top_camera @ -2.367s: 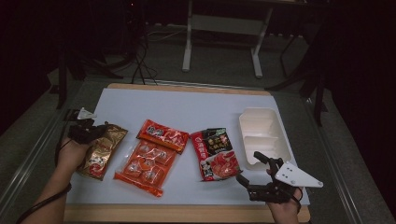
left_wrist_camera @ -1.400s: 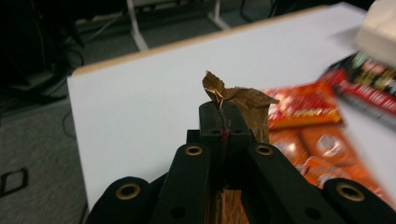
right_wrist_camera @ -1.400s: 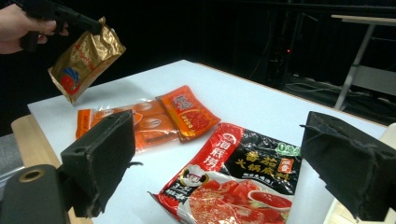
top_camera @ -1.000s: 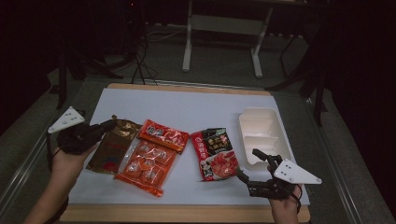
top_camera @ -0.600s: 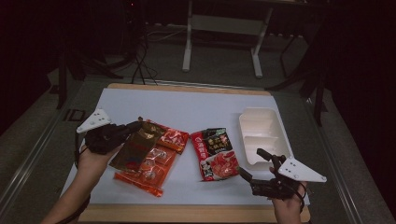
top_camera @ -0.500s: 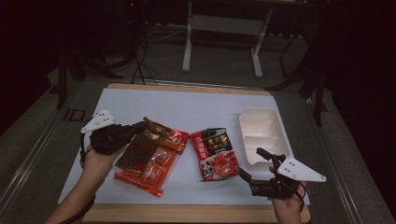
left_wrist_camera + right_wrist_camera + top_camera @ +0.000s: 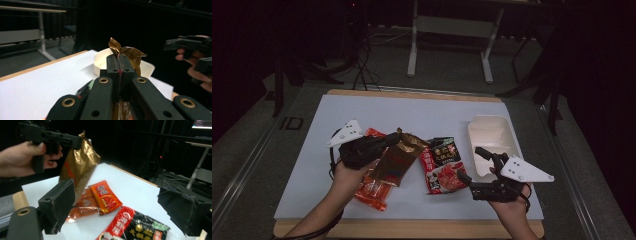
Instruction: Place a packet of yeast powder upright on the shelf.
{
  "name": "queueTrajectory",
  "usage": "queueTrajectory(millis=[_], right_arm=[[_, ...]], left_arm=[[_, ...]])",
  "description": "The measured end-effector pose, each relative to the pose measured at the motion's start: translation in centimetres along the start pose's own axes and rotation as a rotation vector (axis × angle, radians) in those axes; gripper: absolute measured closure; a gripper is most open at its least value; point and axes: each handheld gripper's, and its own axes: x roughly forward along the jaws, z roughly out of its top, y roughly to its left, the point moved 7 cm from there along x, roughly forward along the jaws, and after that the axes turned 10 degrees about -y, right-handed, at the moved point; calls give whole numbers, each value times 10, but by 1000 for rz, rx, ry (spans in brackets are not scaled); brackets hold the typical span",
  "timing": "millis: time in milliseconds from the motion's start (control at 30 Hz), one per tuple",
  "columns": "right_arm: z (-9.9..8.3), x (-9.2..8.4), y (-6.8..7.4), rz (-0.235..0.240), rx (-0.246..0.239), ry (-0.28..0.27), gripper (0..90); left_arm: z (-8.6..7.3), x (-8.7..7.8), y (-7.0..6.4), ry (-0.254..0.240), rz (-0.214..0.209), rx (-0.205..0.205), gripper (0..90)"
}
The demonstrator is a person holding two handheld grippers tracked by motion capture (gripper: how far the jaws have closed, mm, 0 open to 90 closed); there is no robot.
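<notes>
My left gripper [image 7: 393, 138] is shut on the top edge of a gold-brown snack bag [image 7: 398, 159], which hangs in the air over the orange-red packets [image 7: 373, 188]. In the left gripper view the bag's crumpled corner [image 7: 125, 52] sticks up from between the shut jaws. The right gripper view has the same bag [image 7: 78, 167] dangling from the left gripper [image 7: 75, 142]. My right gripper [image 7: 473, 165] stands open near the table's front right, next to a red and black packet [image 7: 443, 165], with nothing between its fingers.
A white plastic tray [image 7: 492, 137] sits at the right of the white table top [image 7: 412, 112]. Orange-red packets [image 7: 100, 197] and the red and black packet [image 7: 132, 226] lie flat in the middle. Table legs and cables stand on the dark floor behind.
My left gripper has lifted the gold-brown bag off the table's left side and carried it right, over the orange-red packets. The right gripper has barely moved.
</notes>
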Motion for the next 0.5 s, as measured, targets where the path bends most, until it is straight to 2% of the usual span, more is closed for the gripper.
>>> queueTrajectory(millis=[133,200,333,500], right_arm=[[2,10,1,20,20,5,150],[2,15,2,35,26,12,152],[3,22,3,51,24,6,204],[2,29,5,72,17,19,256]], left_arm=[[-3,10,-7,-20,-22,-18,900],[-5,15,-11,-32,-29,-15,900],[-8,24,-18,-43,-51,-20,900],[-8,31,-26,-83,-73,-29,900]])
